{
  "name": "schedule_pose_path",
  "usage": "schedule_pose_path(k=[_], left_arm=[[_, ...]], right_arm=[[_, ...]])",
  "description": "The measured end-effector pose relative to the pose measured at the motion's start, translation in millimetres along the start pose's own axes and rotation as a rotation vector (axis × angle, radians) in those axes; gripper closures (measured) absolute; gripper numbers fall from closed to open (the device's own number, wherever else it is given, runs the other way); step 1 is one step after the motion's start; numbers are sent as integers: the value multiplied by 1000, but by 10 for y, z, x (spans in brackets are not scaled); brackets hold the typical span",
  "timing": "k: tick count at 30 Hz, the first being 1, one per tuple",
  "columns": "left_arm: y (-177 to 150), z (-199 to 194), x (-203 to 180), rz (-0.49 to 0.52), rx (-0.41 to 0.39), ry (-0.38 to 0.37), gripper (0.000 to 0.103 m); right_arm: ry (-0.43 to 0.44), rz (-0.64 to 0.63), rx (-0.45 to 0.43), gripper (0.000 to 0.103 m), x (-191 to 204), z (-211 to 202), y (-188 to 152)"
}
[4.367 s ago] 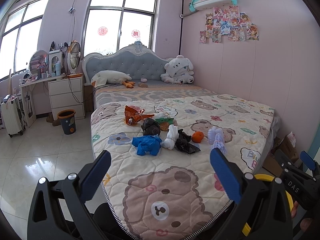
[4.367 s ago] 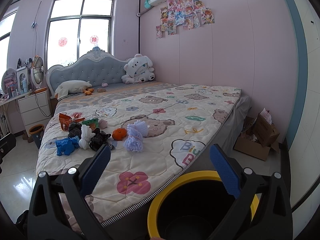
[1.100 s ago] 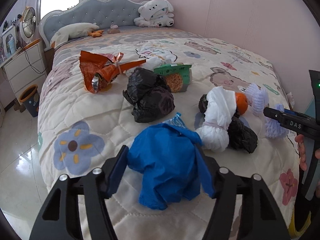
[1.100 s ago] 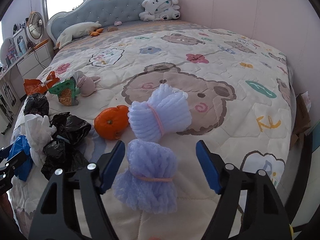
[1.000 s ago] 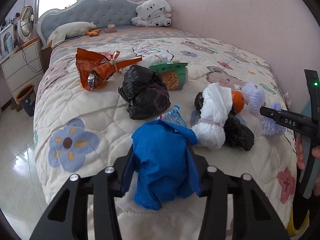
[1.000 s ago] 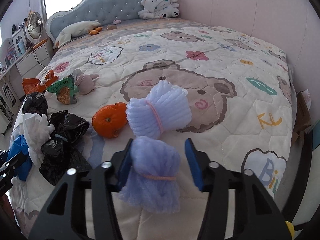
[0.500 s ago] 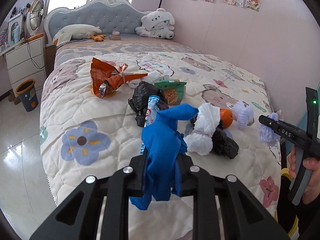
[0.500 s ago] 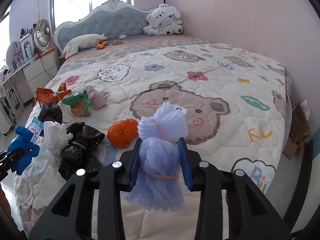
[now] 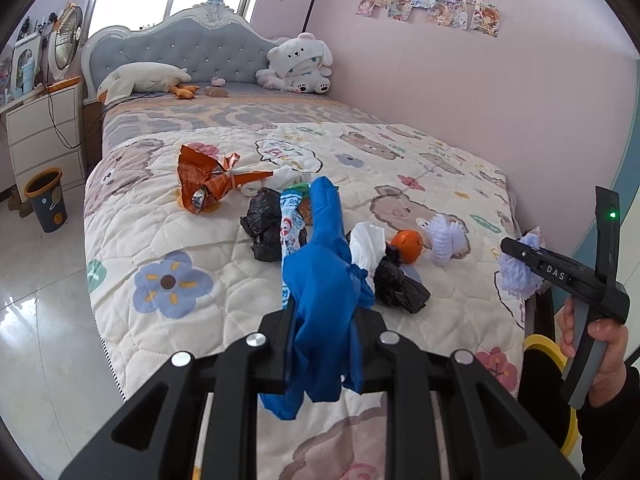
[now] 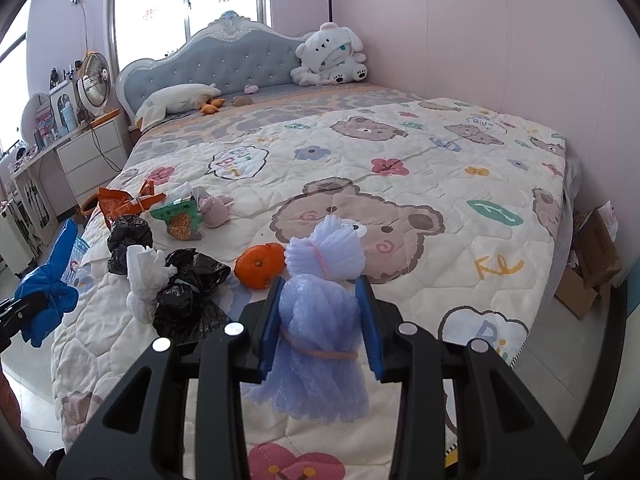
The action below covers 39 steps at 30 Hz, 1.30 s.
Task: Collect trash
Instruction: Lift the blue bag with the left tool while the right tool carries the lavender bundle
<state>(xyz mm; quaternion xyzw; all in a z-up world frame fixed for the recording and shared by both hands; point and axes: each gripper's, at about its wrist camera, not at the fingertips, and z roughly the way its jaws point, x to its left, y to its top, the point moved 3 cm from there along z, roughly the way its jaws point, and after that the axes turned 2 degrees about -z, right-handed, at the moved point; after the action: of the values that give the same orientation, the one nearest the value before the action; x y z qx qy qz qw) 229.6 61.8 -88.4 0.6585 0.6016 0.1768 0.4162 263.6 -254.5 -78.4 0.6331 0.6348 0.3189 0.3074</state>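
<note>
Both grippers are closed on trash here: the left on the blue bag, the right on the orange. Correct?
Not quite. The left gripper is shut on the blue bag, but the right gripper holds the purple foam net, not the orange, which lies on the bed. The right wrist view shows it.

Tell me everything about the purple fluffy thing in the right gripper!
The purple foam net bundle is pale lilac and looks soft and spongy, like fruit packing mesh, bunched up and tied round its middle with a thin pink band. It flares out below the band. The right gripper squeezes it on both sides with its blue fingers, holding it up off the quilt. A second bundle just like it lies on the quilt behind, beside an orange.
</note>
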Motion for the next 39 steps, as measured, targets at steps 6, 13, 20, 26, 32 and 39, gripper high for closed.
schedule_pose_path(k=[6,13,20,26,32,39], left_arm=[[-92,-30,-4,3,33,-26,84],[-145,-163,-68,21,10,-22,84],[-72,-396,-196,31,-45,-23,84],[4,-598,-375,43,-86,-39,84],[46,-742,-683,80,-120,-72,84],[21,-797,-1058,120,-125,-126,84]], right_arm=[[3,-5,-2,69,-11,-95,-36],[11,3,-20,69,-27,-234,-50],[29,0,-69,69,-60,-566,-18],[40,0,-120,69,-146,-944,12],[30,12,-168,69,-311,-1330,14],[17,26,-208,69,-549,-1747,-54]])
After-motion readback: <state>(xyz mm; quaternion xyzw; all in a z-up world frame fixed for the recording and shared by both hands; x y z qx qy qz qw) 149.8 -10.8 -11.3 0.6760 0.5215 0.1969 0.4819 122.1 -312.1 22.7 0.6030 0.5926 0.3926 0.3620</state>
